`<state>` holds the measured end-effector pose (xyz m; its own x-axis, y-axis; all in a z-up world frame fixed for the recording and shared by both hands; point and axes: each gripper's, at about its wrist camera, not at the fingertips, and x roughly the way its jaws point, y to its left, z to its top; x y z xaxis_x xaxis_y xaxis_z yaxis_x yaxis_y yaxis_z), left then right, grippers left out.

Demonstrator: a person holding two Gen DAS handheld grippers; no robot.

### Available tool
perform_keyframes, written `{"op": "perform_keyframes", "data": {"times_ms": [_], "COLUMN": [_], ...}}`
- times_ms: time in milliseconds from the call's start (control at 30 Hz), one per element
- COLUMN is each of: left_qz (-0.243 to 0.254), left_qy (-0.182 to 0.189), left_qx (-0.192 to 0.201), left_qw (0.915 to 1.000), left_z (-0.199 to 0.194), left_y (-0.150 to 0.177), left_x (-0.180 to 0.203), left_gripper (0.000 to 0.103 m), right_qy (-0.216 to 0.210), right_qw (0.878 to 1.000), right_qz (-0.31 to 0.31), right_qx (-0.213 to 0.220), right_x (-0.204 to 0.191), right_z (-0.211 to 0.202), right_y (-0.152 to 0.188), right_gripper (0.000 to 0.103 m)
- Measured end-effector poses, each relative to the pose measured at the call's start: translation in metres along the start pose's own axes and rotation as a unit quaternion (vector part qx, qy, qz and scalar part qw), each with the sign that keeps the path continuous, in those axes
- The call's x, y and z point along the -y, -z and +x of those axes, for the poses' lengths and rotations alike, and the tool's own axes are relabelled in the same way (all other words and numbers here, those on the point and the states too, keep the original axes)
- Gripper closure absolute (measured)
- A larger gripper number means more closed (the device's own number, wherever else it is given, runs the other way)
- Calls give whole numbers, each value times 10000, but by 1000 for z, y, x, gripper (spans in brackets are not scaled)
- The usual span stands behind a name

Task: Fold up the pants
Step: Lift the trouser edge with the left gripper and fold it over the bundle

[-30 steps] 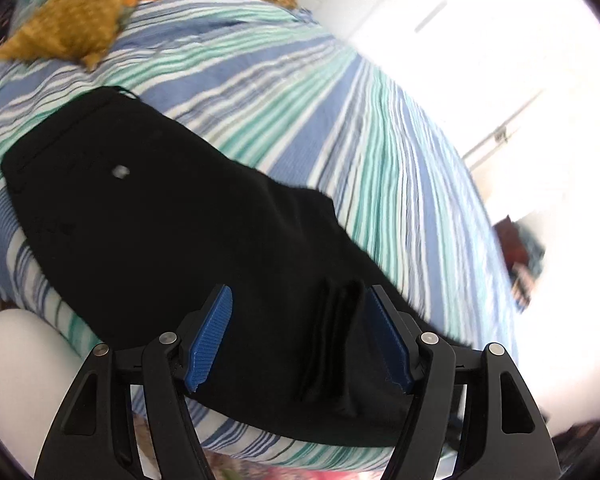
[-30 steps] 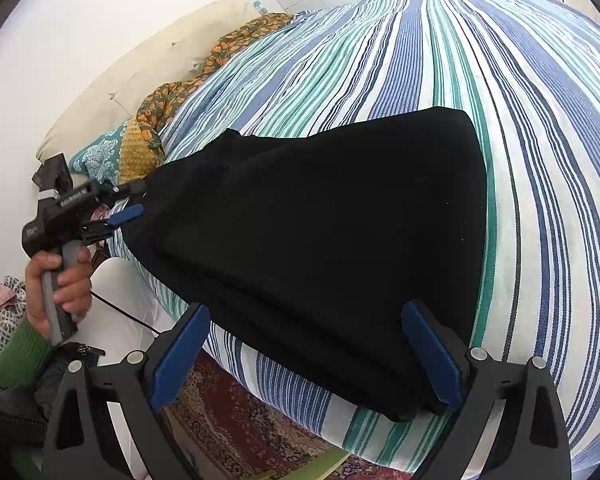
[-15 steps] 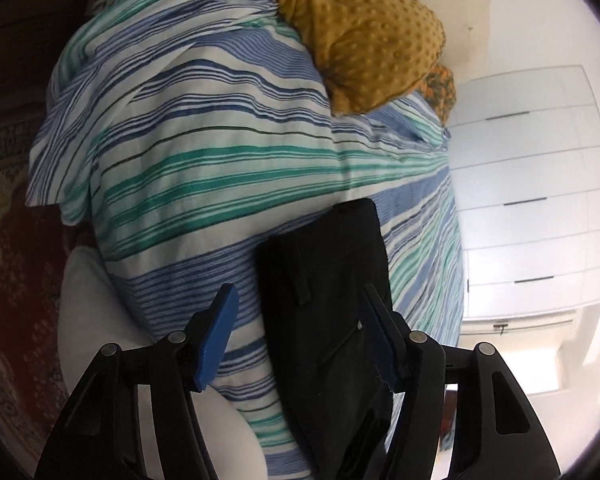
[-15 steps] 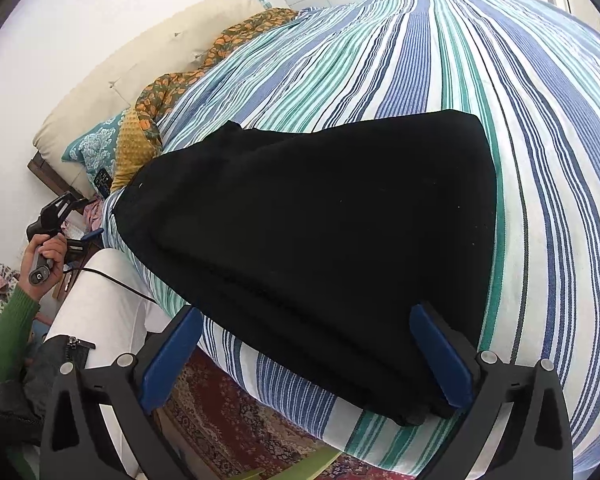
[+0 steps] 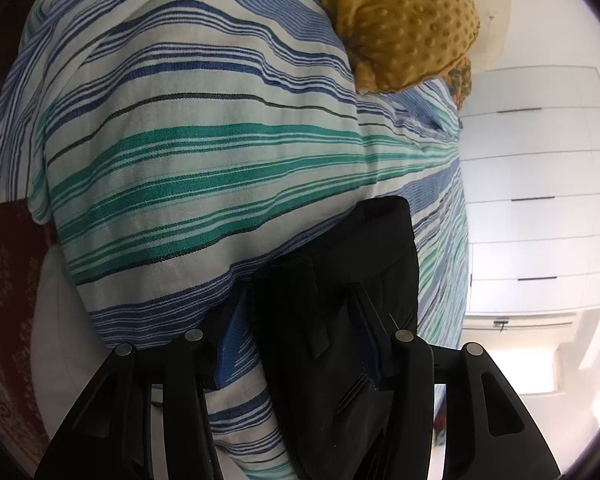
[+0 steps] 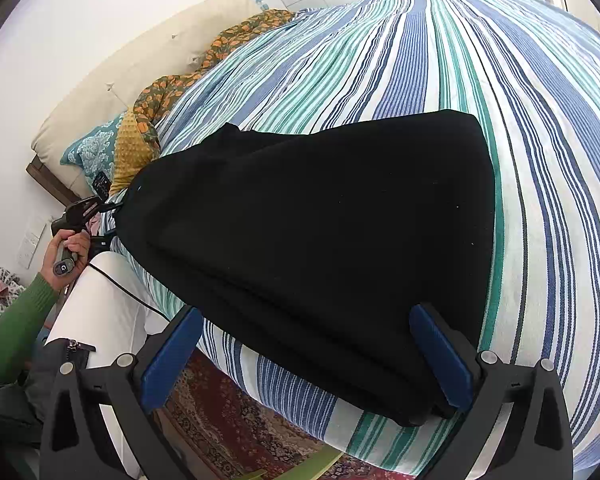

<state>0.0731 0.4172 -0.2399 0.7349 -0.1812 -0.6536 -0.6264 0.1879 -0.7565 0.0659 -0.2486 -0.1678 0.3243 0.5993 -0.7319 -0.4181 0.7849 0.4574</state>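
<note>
Swung down to the waistband corner, the left tongs [image 5: 302, 344] are closing around black pants [image 6: 320, 240]; right tongs [image 6: 306, 354] gape empty—pinch every layer.

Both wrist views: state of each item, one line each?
black pants: laid flat on the bed, unfolded, near edge overhanging.
left tool: closing, pants' waistband end between the pads.
right tool: wide open, holding nothing, straddling the pants' near edge.
striped bedspread: spread flat, draping over the bed's edge.
mustard pillow: lying at the head of the bed, apart from the pants.
</note>
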Motion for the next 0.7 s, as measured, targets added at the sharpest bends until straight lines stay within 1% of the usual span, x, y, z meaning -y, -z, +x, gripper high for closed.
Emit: {"op": "perform_keyframes", "data": {"times_ms": [33, 67, 100, 167, 200, 233, 300, 367, 400, 433, 467, 533, 567, 633, 667, 700], "left_qz": [-59, -97, -64, 171, 307, 468, 957, 1629, 2037, 2502, 2978, 3770, 4095, 4610, 4817, 4980], "left_qy": [70, 110, 97, -34, -50, -62, -56, 10, 27, 27, 24, 27, 60, 136, 170, 219], "left_qx": [-38, -54, -61, 49, 144, 249, 445, 581, 639, 688, 734, 767, 753, 691, 655, 616], "left_qw": [10000, 9999, 9999, 9998, 9994, 9986, 9944, 9849, 9769, 9657, 9518, 9230, 9092, 8846, 8737, 8647], "left_z": [2, 3, 3, -2, -8, -15, -33, -54, -63, -71, -78, -86, -89, -93, -94, -94], "left_y": [-2, -4, -4, -2, 1, 6, 20, 41, 54, 71, 91, 131, 153, 194, 214, 233], "left_x": [-1, -2, 0, 8, 15, 23, 52, 89, 109, 131, 151, 187, 202, 224, 234, 242], "left_gripper": [50, 55, 68, 79, 82, 83, 84, 84, 84, 84, 84, 84, 84, 84, 84, 84], "right_qy": [0, 0, 0, 0, 0, 0, -5, -9, -24, -62, -139, -392, -493, -583, -595, -571], "right_qw": [10000, 10000, 10000, 10000, 10000, 10000, 10000, 10000, 10000, 10000, 9998, 9981, 9964, 9925, 9902, 9878], "right_qz": [-3, -1, 3, -4, -8, -7, -14, -44, -40, 9, 119, 445, 603, 819, 873, 902], "right_qx": [1, 4, 6, 12, 13, 14, 17, 3, -12, -12, 19, 193, 328, 699, 915, 1133], "right_x": [0, 0, 0, 0, -1, -1, -1, -3, -3, -2, 0, 7, 12, 20, 23, 26], "right_z": [0, 0, 0, 0, 0, 0, 0, -3, -5, -8, -11, -20, -26, -43, -53, -64], "right_y": [0, 0, 0, 0, 0, 0, -1, -3, -5, -7, -8, -11, -12, -14, -16, -17], "right_gripper": [0, 0, 0, 0, 0, 0, 0, 1, 1, 1, 1, 1, 1, 1, 1, 1]}}
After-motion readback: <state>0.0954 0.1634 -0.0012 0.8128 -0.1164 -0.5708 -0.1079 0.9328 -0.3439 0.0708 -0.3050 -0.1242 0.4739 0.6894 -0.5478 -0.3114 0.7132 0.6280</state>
